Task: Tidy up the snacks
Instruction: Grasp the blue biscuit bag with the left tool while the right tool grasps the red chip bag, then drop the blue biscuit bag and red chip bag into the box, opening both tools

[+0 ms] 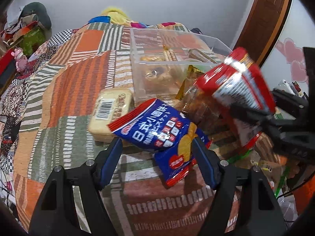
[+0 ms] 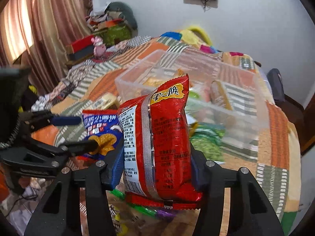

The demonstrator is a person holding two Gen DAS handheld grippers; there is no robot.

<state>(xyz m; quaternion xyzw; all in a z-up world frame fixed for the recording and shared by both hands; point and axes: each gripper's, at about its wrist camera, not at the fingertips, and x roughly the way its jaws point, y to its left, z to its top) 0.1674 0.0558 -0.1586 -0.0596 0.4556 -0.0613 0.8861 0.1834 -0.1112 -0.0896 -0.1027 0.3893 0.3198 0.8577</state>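
Clamping a red snack bag (image 2: 163,137) between its blue pads, the right gripper (image 2: 155,169) is holding the packet upright, back seam facing the camera, with the bag's bottom edge hanging just below the fingers. Beyond the bag's top, a clear plastic bin (image 2: 236,122) is sitting on the patchwork cover (image 2: 275,157), with several wrapped snacks already lying inside it. Off to this gripper's left, the left gripper (image 2: 82,133) is reaching in around a blue biscuit bag (image 2: 102,129).

Seen from the left wrist, the left gripper (image 1: 155,149) is standing with its jaws apart on either side of the blue biscuit bag (image 1: 163,133), which is lying flat and angled on the cover. The right-hand finger (image 1: 204,161) is touching or nearly touching the bag's edge, while the left-hand finger (image 1: 110,163) is sitting clear of it; whether either pad is truly pressing is hard to judge here, though it looks like no grip. Just ahead and to the left of the fingers, a pale wrapped cake (image 1: 110,116) with a barcode label is lying on the cover (image 1: 78,82). Straight ahead, the clear bin (image 1: 137,68) is standing. To the right, blurred, the red bag (image 1: 240,82) is hanging in the right gripper (image 1: 256,114).
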